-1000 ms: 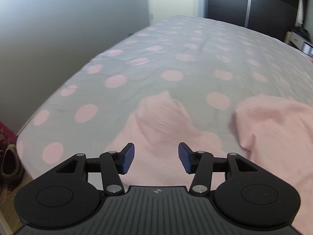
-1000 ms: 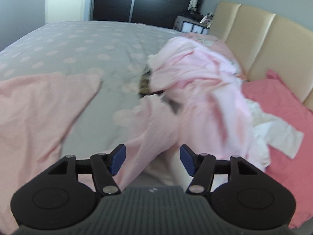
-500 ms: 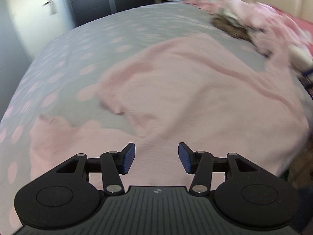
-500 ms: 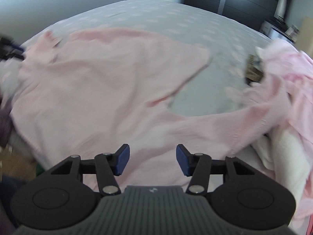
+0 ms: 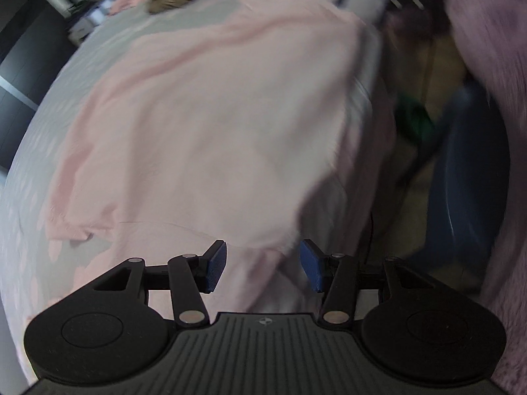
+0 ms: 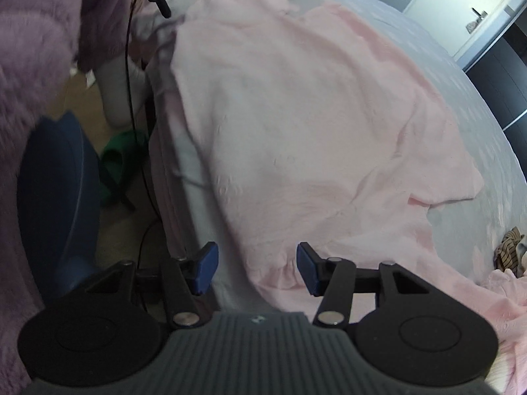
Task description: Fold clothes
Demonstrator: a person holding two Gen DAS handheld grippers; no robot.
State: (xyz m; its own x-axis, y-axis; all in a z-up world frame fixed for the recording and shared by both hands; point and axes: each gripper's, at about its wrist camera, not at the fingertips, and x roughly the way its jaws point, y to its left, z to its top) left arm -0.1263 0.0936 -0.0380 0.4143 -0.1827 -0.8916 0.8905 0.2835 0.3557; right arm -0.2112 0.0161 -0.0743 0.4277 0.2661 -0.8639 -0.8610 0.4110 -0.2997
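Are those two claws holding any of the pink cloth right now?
No. Both the left gripper and right gripper are open above the pink garment's near edge, holding nothing.

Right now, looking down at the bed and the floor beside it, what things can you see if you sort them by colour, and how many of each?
Pink: 1, the pink garment spread on the bed.
Green: 1, the green slipper on the floor.
Dark blue: 1, the blue tub on the floor.
Brown striped: 1, the striped cloth, partly cut off.
Black with blue pads: 2, the left gripper and right gripper.
Total: 6
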